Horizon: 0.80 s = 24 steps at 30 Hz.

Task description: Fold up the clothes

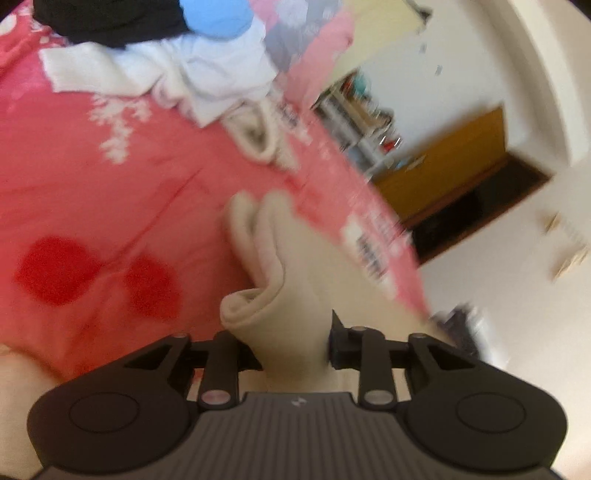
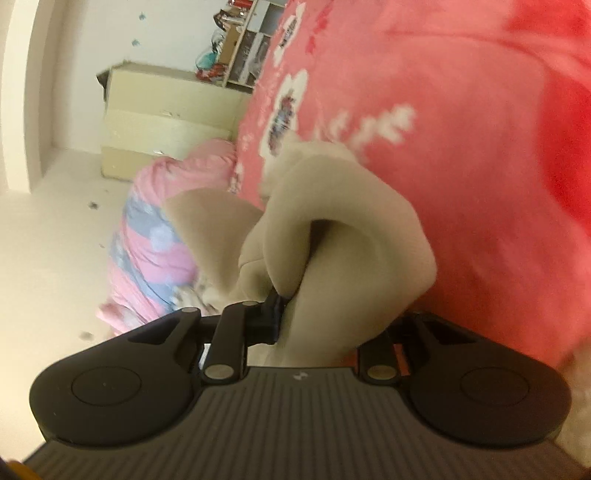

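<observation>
A beige garment lies bunched on the pink bedspread. My left gripper is shut on one part of it, cloth bulging between the fingers. In the right wrist view the same beige garment is folded into thick rolls, and my right gripper is shut on it; the right finger is hidden by cloth. Both views are tilted and blurred.
A heap of other clothes, white, black and light blue, lies at the far side of the bed. A pink and blue quilt, a cream cabinet, shelves and a wooden door stand beyond the bed edge.
</observation>
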Each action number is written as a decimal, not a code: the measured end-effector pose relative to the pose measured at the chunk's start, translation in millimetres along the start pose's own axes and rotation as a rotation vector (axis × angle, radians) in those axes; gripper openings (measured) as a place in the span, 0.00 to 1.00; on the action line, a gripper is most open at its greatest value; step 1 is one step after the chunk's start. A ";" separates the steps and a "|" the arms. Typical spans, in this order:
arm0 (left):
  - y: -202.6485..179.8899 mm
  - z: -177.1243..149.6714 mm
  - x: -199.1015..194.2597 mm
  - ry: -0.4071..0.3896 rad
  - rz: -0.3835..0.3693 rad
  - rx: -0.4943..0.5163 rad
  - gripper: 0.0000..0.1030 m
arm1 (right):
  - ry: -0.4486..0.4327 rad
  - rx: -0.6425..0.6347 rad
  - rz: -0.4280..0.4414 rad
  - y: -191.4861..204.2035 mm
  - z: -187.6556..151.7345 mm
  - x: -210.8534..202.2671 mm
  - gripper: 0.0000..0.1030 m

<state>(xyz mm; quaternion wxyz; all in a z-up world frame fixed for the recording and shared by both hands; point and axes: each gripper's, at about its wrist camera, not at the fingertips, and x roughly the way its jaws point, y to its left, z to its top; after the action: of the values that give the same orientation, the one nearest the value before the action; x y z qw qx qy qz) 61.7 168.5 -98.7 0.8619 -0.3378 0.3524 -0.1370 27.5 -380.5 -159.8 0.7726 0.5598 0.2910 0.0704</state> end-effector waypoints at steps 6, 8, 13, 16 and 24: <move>-13.7 -18.9 -26.0 -0.047 0.115 0.195 0.64 | -0.029 -0.244 -0.164 35.3 -11.6 -16.1 0.47; -15.2 -24.2 -35.5 -0.059 0.160 0.222 0.67 | -0.047 -0.335 -0.210 44.1 -18.7 -25.7 0.54; -18.4 -33.5 -64.0 -0.126 0.242 0.267 0.80 | -0.092 -0.492 -0.307 53.0 -33.1 -47.6 0.64; -24.7 -32.4 -75.8 -0.156 0.268 0.292 0.88 | -0.154 -0.610 -0.379 57.6 -39.5 -64.8 0.74; -48.8 -29.8 -78.3 -0.158 0.261 0.264 1.00 | -0.389 -0.789 -0.486 67.9 -45.2 -100.2 0.98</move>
<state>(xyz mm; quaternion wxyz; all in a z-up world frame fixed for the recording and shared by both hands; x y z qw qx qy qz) -15.0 155.3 -40.8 0.9342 -0.1831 0.3033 -0.0423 -63.8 -362.1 -70.3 0.9595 0.1437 0.2144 -0.1125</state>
